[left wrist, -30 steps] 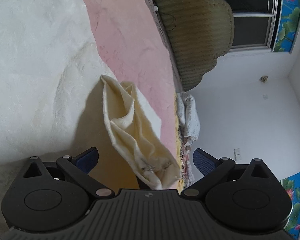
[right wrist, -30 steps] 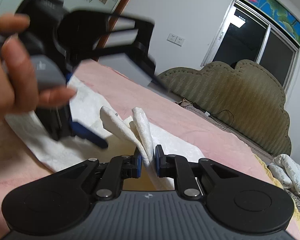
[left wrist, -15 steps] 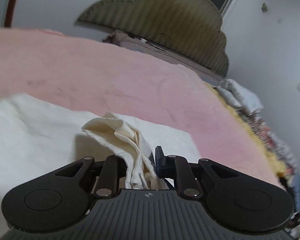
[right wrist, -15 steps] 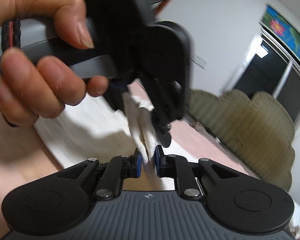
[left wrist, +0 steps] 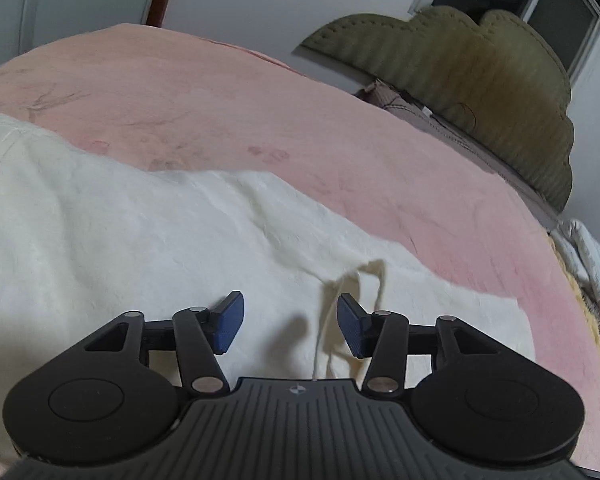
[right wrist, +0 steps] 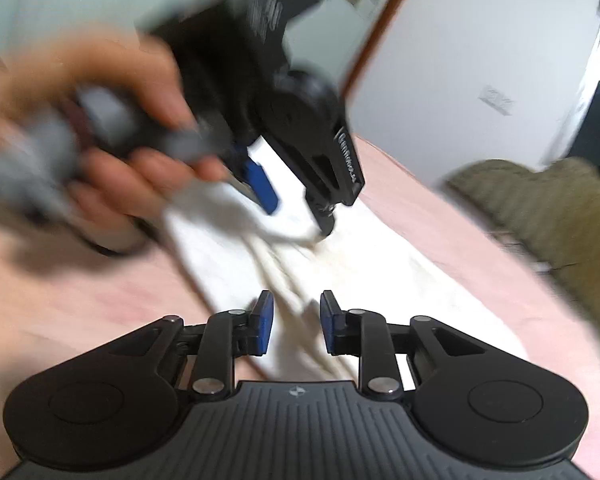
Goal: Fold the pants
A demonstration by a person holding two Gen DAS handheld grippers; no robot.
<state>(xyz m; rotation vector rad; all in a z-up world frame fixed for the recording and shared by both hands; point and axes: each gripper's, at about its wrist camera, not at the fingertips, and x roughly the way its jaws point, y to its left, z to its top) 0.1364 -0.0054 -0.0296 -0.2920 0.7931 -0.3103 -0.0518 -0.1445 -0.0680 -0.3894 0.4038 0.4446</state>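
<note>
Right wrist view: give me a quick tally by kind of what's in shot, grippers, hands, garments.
Grippers: 2, the right gripper and the left gripper, both with fingers opening.
Hands: 1, the left hand, blurred.
Garments: 1, the cream pants on the pink bedspread.
Total: 4

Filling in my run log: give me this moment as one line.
left hand-held gripper: opening, drawstring between pads | right hand-held gripper: opening, fabric between pads | cream pants: on pink bedspread
</note>
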